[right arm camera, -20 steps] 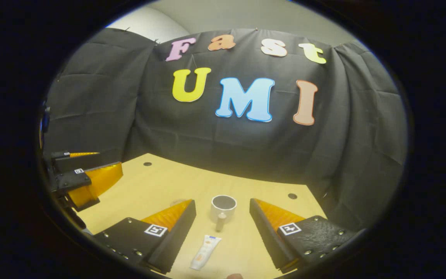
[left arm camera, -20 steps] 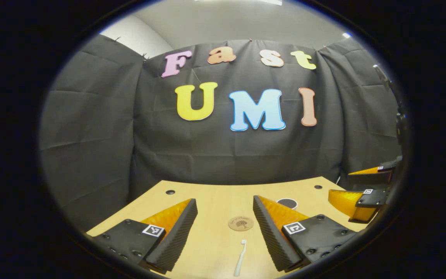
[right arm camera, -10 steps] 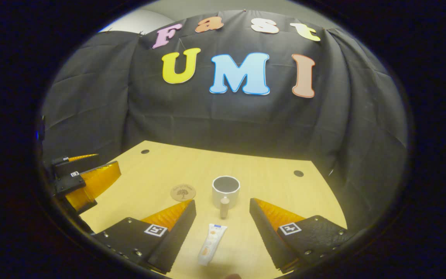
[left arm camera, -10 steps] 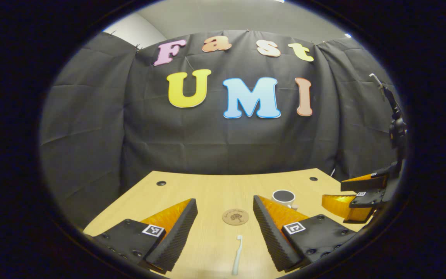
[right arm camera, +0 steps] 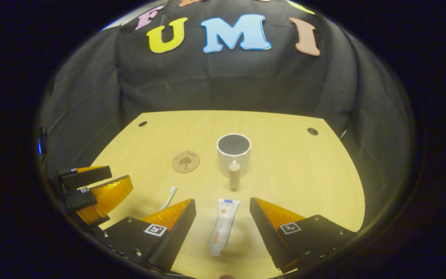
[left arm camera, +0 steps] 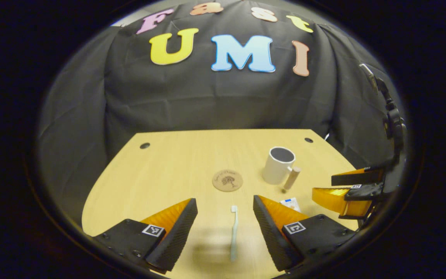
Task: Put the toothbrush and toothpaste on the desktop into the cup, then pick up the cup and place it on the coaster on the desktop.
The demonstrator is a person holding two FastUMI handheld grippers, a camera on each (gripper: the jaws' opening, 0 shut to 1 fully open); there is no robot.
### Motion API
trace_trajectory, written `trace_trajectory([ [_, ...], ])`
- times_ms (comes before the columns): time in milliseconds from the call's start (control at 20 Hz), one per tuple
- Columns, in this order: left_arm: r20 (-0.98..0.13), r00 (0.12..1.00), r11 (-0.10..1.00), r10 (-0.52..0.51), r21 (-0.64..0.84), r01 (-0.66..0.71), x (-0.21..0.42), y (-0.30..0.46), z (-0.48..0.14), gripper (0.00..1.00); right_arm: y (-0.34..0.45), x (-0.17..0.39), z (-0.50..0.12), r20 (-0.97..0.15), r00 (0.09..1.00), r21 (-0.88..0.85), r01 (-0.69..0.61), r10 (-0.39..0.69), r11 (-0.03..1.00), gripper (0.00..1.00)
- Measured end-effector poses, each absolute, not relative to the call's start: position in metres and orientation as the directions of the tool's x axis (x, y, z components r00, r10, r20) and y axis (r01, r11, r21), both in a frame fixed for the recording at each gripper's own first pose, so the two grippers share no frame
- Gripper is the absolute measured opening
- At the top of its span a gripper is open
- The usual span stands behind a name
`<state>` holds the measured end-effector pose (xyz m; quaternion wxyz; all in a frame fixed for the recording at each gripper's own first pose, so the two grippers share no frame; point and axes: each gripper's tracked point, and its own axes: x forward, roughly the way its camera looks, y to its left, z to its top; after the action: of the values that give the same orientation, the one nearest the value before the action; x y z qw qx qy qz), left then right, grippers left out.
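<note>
Both grippers hang above the light wooden desktop (left arm camera: 161,170), each lined up over its own target.

Left gripper (left arm camera: 225,226): jaws spread wide, nothing between them but air. The slim white toothbrush (left arm camera: 234,232) lies flat on the desk directly under the gap, head pointing to the far side, handle toward the near edge. Fingers straddle it without touching. Judgement: the hand is positioned for a straight descent and pinch across the handle.

Right gripper (right arm camera: 223,228): jaws likewise wide apart, holding nothing. The white toothpaste tube (right arm camera: 223,226) lies flat beneath the gap, its blue-capped end to the far side, running roughly along the finger axis. No contact visible.

White ceramic cup (right arm camera: 234,152) with a pale wooden peg-like handle stands upright, mouth open and empty, just beyond the tube. The handle faces the near side, toward the right gripper, which should suit the later lift. The round cork coaster (right arm camera: 185,161) with a dark tree print lies bare just left of the cup, apart from it.

Task stage, as judged: nothing loaded yet; both picks are pending. Risk: the toothbrush is thin and lies flush on the desk, so the fingers must reach the surface to catch it.
</note>
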<state>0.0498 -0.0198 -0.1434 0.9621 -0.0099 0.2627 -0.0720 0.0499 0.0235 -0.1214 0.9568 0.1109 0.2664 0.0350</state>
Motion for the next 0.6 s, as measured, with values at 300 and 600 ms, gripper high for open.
trace_trajectory([
  [300, -0.708, 0.691, 0.989, -0.145, -0.084, 0.121, 0.047, -0.025, -0.197, 0.96, 0.034, 0.062, -0.157, -0.625, 0.765, 0.259, 0.014, 0.156, 0.966, 0.91],
  [600, -0.855, 0.498, 0.987, -0.146, -0.089, 0.137, 0.034, -0.033, -0.25, 0.98, 0.036, 0.067, -0.192, -0.704, 0.691, 0.275, 0.051, 0.164, 0.96, 0.92],
])
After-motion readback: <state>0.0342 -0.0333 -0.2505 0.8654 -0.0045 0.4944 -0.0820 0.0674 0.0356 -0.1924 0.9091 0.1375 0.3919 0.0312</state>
